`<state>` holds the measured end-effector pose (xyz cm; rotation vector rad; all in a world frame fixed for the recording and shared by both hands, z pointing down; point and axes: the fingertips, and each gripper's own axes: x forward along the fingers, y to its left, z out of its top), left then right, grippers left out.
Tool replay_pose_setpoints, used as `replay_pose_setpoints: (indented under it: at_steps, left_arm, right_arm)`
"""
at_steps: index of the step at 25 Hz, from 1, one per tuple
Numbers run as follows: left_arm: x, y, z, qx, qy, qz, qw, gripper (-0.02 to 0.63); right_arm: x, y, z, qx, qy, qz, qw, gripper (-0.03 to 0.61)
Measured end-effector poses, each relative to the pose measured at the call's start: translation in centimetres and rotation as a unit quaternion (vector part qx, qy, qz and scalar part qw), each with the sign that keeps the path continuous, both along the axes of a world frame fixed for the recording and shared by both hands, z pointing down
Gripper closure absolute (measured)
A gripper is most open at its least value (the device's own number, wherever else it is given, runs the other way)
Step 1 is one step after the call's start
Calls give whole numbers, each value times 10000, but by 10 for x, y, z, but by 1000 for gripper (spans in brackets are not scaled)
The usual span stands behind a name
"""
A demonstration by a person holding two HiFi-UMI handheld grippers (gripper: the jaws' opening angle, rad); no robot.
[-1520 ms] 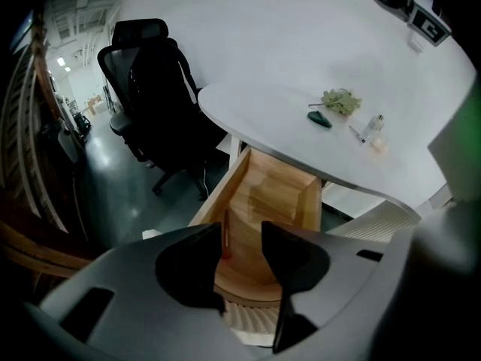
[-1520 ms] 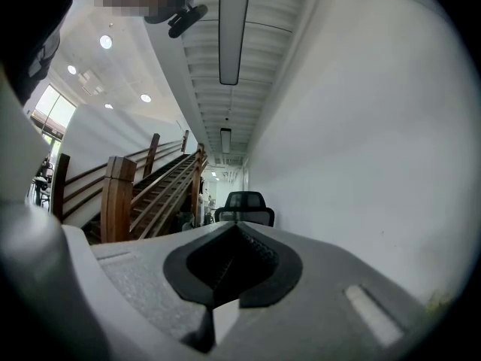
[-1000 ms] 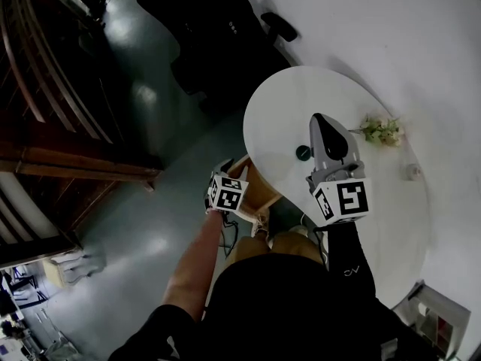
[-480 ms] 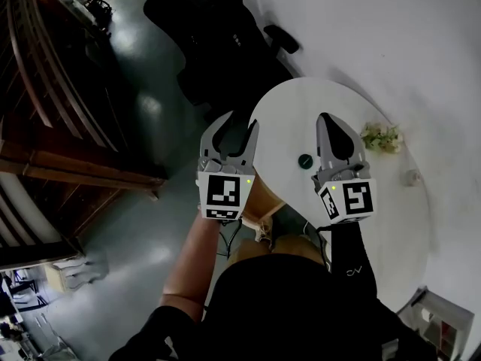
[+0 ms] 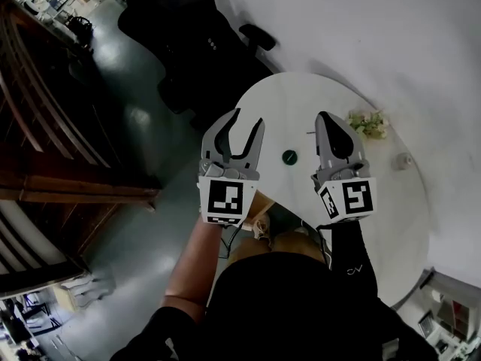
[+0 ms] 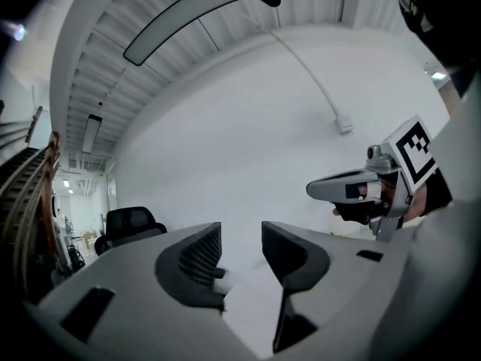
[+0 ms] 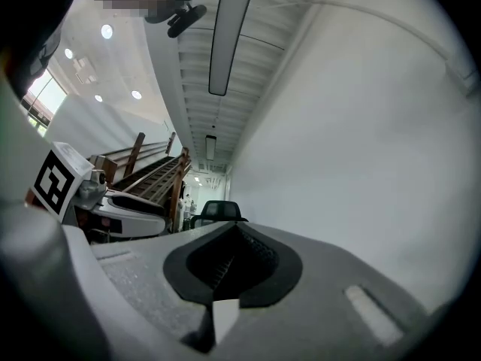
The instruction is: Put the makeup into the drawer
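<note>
A small dark round item (image 5: pixel 289 156), seemingly the makeup, is lying on the white round bench (image 5: pixel 376 224), near its left edge. Neither gripper is touching it. In the head view it is sitting between the two grippers, a little ahead of their marker cubes.

The left gripper (image 5: pixel 246 122) is hovering just left of the item, over the bench's edge. Its jaws are standing moderately apart and, as the left gripper view (image 6: pixel 240 239) shows, are holding nothing. The right gripper (image 5: pixel 327 122) is hovering over the bench on the item's other side. Its jaws are pressing tip to tip and are gripping nothing, which the right gripper view (image 7: pixel 229 235) confirms. Both grippers are pointing away from the person, side by side.

Farther along the bench, a small sprig of pale flowers (image 5: pixel 367 122) is lying beyond the right gripper, and a tiny pale object (image 5: pixel 404 161) is sitting well to its right. A sliver of light wood (image 5: pixel 259 204) is showing under the bench's near edge. A black office chair (image 5: pixel 195 43) is standing on the grey floor beyond the bench. Dark wooden railings (image 5: pixel 45 126) are running along the left.
</note>
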<state>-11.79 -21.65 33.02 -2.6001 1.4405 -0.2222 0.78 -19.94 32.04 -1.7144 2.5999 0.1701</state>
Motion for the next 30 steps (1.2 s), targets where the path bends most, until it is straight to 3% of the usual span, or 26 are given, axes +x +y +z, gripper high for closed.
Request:
replay_pose_setpoints:
  at_steps: [8, 15, 18, 23, 27, 30]
  left_arm:
    - [93, 11, -10, 19, 65, 907, 9959, 446]
    - [196, 40, -23, 313, 87, 2004, 9792, 446]
    - [224, 52, -9, -72, 209, 2166, 9760, 446]
    - [255, 71, -6, -38, 126, 2519, 9677, 446]
    - [272, 81, 29, -568, -183, 2746, 9597, 446]
    - [284, 89, 77, -1076, -561, 2946, 9479, 446]
  right_arm:
    - [84, 26, -6, -29, 18, 814, 9967, 574]
    - [177, 71, -6, -118, 20, 1671, 9859, 574]
    - [209, 91, -2, -158, -55, 1987, 9799, 574]
    - [235, 107, 3, -193, -144, 2217, 9748, 574]
    - [240, 114, 8, -247, -157, 2232, 9743, 574]
    - [243, 117, 11, -272, -156, 2244, 9740, 574]
